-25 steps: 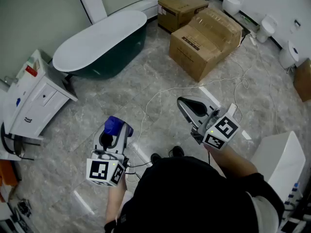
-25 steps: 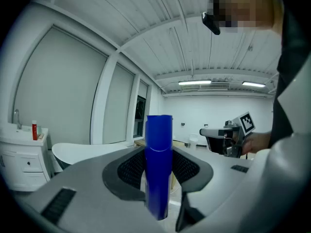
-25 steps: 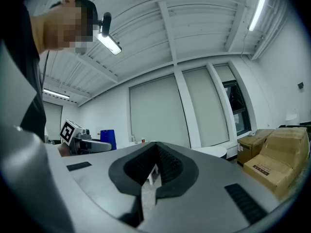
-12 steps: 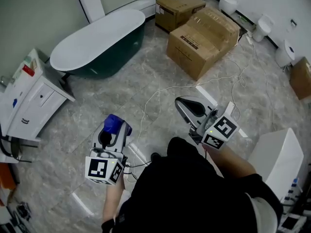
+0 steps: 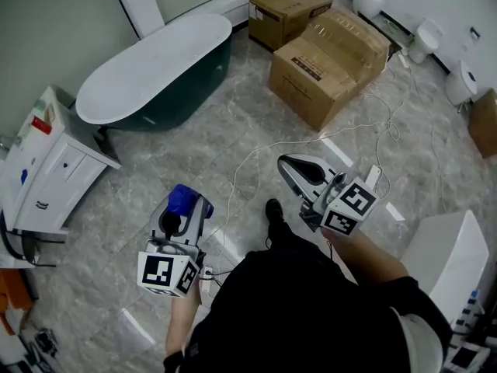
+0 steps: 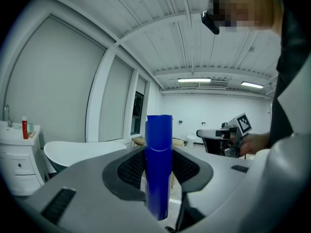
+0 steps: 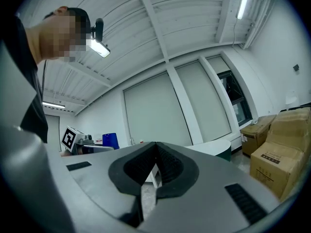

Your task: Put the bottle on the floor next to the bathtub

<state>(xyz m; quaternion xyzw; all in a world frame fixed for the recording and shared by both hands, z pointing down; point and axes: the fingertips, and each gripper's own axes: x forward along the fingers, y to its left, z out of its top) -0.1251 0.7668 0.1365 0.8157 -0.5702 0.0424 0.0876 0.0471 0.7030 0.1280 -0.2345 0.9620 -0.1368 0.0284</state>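
Observation:
A blue bottle (image 5: 183, 196) stands upright between the jaws of my left gripper (image 5: 185, 208), which is shut on it; in the left gripper view the bottle (image 6: 159, 164) fills the gap between the black pads. My right gripper (image 5: 285, 162) is shut with nothing in it, held at about the same height to the right; its pads meet at the tips (image 7: 156, 145). The bathtub (image 5: 147, 72), white inside and dark green outside, stands on the marble floor well ahead and to the left. It shows low in the left gripper view as the bathtub (image 6: 73, 149).
Two large cardboard boxes (image 5: 326, 49) sit at the far right of the tub. A white cabinet (image 5: 46, 165) stands at the left. A thin cable (image 5: 256, 152) snakes across the floor. A white fixture (image 5: 444, 255) is at the lower right, toilets (image 5: 425, 41) along the far wall.
The person's dark shoe has stepped forward over the floor. Both grippers have come along with the step; the blue bottle stays held in the left one and the right stays shut.

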